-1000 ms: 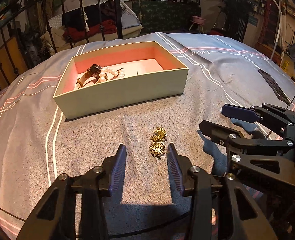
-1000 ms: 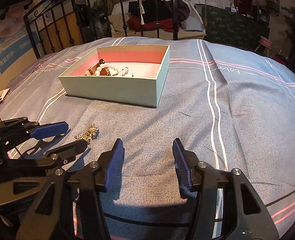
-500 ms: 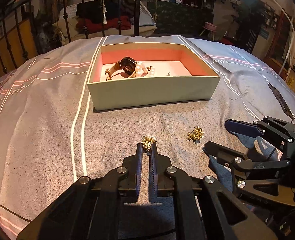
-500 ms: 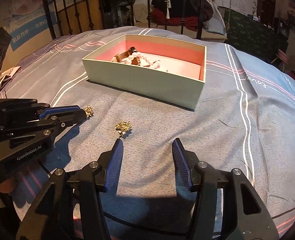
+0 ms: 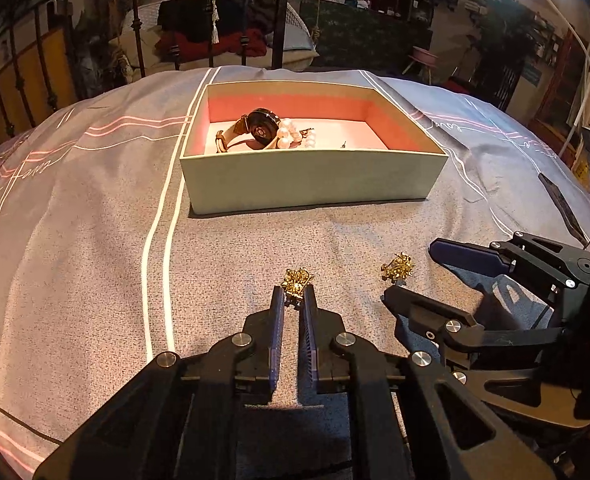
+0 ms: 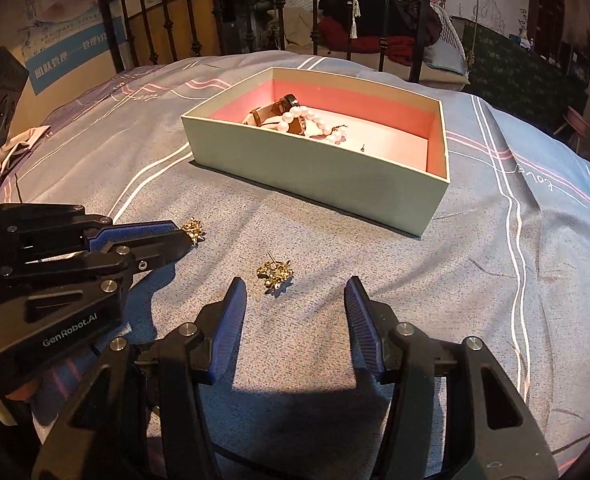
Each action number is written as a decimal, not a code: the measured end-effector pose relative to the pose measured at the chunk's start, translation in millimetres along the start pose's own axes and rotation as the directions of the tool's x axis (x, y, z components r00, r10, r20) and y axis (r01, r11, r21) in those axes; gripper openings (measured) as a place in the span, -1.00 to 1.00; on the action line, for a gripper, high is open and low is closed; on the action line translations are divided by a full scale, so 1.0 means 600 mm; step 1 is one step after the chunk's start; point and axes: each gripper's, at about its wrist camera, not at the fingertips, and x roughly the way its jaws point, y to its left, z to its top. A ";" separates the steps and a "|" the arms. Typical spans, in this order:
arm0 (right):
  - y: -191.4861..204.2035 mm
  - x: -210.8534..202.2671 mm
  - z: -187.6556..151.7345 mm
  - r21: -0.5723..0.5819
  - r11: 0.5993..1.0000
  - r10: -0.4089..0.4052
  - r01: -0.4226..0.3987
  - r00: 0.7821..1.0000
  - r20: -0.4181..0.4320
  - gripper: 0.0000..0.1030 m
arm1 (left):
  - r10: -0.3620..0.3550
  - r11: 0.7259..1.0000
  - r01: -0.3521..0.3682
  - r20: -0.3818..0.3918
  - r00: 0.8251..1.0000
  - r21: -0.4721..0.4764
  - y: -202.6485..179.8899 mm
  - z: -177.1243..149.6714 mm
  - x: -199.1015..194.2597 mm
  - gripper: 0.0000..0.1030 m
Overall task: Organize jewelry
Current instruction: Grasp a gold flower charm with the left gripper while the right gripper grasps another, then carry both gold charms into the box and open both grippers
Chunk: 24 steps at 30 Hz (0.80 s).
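Note:
My left gripper (image 5: 294, 296) is shut on a gold flower earring (image 5: 297, 279), held at the fingertips just above the bedspread; it also shows in the right wrist view (image 6: 193, 229). A second gold earring (image 5: 397, 267) lies on the cloth to its right, just ahead of my open, empty right gripper (image 6: 295, 292), and shows in that view too (image 6: 275, 273). The pale green box (image 5: 311, 180) with a pink inside stands further back and holds a watch (image 5: 261, 127), a pearl bracelet (image 5: 293, 137) and a small stud (image 6: 362, 147).
All of it rests on a grey-blue bedspread (image 5: 95, 240) with white and pink stripes. A black iron bed frame (image 6: 335, 12) stands behind the box. A dark flat object (image 5: 561, 204) lies on the bed at the far right.
My left gripper closed on one gold earring and pulled it to the left, away from the other. My right gripper swung to face the remaining earring and stayed open.

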 end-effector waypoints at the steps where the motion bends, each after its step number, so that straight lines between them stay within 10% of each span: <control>1: 0.001 0.001 0.001 0.000 1.000 0.001 -0.001 1.000 -0.001 0.02 | 0.003 1.000 -0.003 -0.004 1.000 -0.001 0.000 0.001 0.002 -0.78; 5: 0.006 0.005 0.008 -0.013 1.000 0.004 -0.004 1.000 -0.007 -0.05 | 0.009 1.000 -0.009 -0.001 1.000 0.004 -0.002 0.002 0.002 -0.77; 8: 0.013 0.008 0.013 -0.037 0.999 0.026 -0.026 1.000 -0.008 -0.60 | 0.004 1.000 -0.004 0.001 1.000 0.001 0.000 0.001 0.002 -0.79; 24: 0.007 -0.018 -0.011 0.027 0.997 0.068 -0.069 0.997 0.031 -0.60 | -0.019 0.999 0.020 0.020 1.000 -0.028 0.016 0.000 -0.018 -0.94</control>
